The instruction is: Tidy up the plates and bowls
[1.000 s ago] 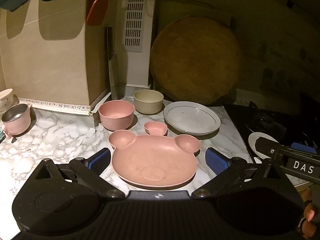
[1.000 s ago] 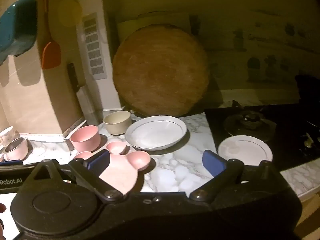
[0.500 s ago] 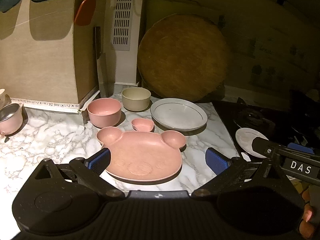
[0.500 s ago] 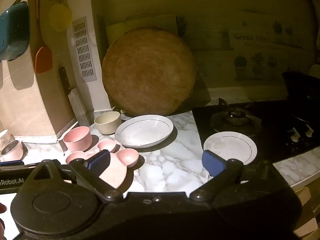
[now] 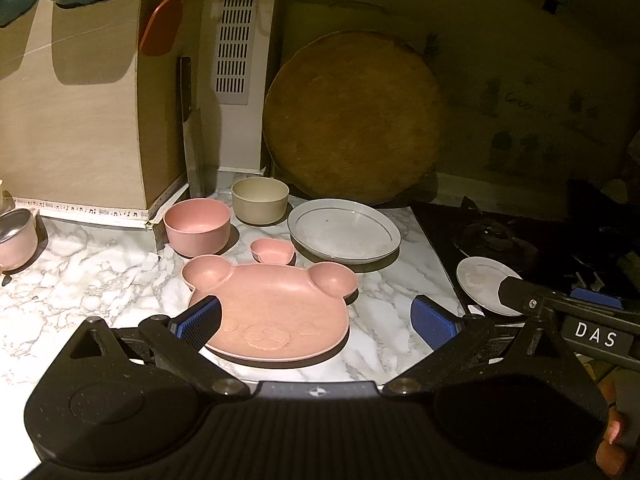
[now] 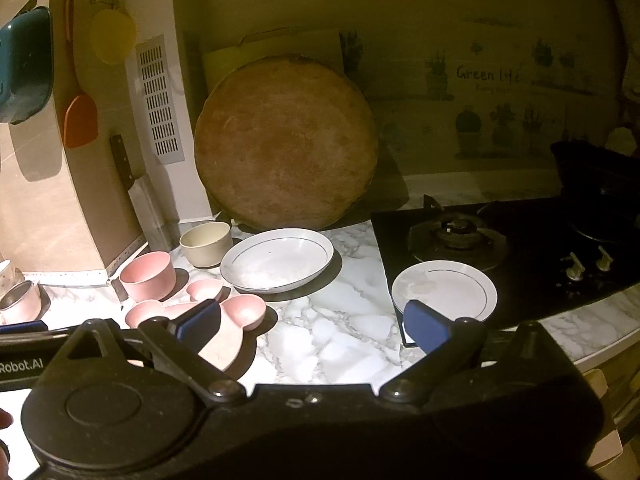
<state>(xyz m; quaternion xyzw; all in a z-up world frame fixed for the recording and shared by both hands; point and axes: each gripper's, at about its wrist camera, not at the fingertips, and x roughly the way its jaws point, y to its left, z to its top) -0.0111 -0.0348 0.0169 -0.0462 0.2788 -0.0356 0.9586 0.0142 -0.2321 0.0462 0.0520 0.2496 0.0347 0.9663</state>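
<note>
Both jaws gape wide, holding nothing. The left gripper [image 5: 316, 316] hangs over the bear-shaped pink plate [image 5: 272, 312] at the near counter edge (probably first to move): pinch its rim squarely, lift level. The right gripper [image 6: 314, 324] faces the small white plate [image 6: 444, 290] on the hob, far right.

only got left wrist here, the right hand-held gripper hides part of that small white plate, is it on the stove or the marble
Observer: On the black stovetop. The small white plate lies flat at its front left corner, in front of the burner.
Operator: anything on the plate
Observer: Nothing, it looks empty.
Operator: is the right hand-held gripper carrying something
Observer: No. The right hand-held gripper is open, with nothing between its fingers.
Operator: what else is near the plate
Observer: Two knobs sit to the right of it on the stovetop.
</note>
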